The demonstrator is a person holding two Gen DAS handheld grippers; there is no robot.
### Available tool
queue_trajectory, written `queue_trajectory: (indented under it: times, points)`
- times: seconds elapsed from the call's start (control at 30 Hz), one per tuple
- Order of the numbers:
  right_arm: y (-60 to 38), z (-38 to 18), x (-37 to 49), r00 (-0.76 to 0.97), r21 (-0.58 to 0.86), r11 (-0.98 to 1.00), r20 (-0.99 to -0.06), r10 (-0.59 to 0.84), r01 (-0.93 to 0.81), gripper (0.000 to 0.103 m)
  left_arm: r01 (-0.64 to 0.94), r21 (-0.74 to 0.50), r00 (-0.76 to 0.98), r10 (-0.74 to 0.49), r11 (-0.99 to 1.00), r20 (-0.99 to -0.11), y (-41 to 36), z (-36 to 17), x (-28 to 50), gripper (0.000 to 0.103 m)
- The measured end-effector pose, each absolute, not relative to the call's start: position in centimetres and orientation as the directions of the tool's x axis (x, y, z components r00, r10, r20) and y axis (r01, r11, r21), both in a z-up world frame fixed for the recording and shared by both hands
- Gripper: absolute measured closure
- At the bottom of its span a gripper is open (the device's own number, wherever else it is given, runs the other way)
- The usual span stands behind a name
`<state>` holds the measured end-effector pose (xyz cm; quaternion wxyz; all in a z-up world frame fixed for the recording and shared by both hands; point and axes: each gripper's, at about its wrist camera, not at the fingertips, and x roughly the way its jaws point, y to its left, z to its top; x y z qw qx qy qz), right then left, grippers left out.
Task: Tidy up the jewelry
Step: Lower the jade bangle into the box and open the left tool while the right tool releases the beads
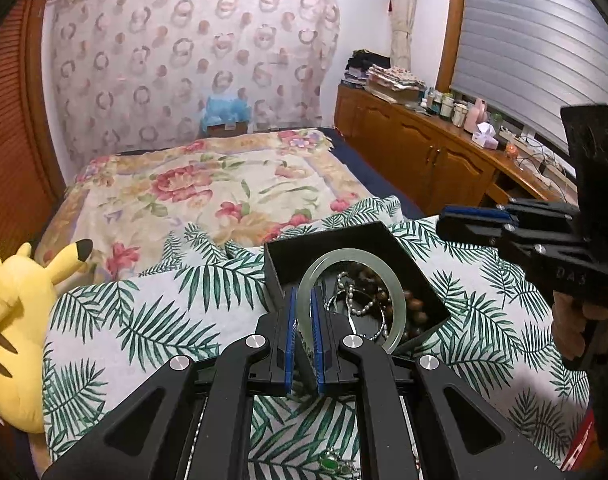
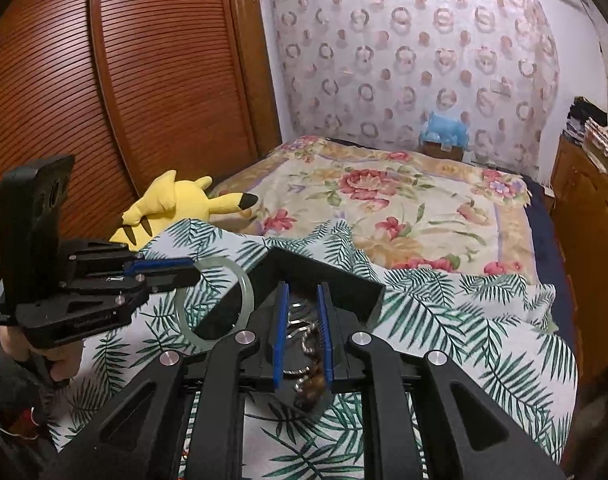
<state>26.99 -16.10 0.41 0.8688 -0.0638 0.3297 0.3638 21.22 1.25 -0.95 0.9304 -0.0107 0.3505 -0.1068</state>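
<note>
On the palm-leaf bedspread (image 1: pixel 152 320) stood an open black jewelry box (image 1: pixel 336 248) of beads; the left gripper (image 1: pixel 304 308) clamped a pale green jade bangle (image 1: pixel 356 264) above the box, the right gripper (image 2: pixel 302 304) beside it, jaws narrowly parted, empty.

Pale green bangle (image 1: pixel 354 276) over a black box (image 1: pixel 356 240); white cloth (image 1: pixel 152 320) with green fern leaves; cream bedspread (image 1: pixel 208 184) with red flowers; yellow plush (image 1: pixel 12 320), black-tipped ear, at left.

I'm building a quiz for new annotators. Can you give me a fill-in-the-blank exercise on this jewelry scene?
1. The left gripper has its jaws shut on the pale green jade ____.
2. The open black square box rests on a cloth printed with green ____.
3. The yellow plush toy has ____-tipped ears.
4. The right gripper carries ____ pads.

Missing words: bangle; leaves; black; blue
</note>
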Motion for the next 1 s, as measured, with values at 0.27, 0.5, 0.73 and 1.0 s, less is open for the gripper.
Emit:
queue_trajectory:
  times: [0.27,0.5,0.73,1.0]
  points:
    - [-18.2,-1.9,26.3,0.52,0.156,0.765,-0.647,0.557,-0.625,0.086,0.205,-0.082,0.705,-0.205,0.975,-0.679,0.2,-2.3,23.4,0.097]
    - [-19.3,-3.7,24.7,0.515,0.158,0.787,-0.677,0.526,-0.597,0.086,0.232,-0.09,0.68,-0.227,0.969,-0.697,-0.5,-3.2,24.8,0.097]
    - [-20.0,-5.1,23.9,0.508,0.175,0.797,-0.687,0.52,-0.578,0.086,0.255,-0.08,0.668,-0.235,0.964,-0.706,-1.8,-3.5,25.6,0.096]
    - [-20.2,-5.3,23.4,0.507,0.177,0.795,-0.686,0.522,-0.58,0.086,0.261,-0.079,0.658,-0.238,0.962,-0.715,-2.3,-3.5,25.9,0.095]
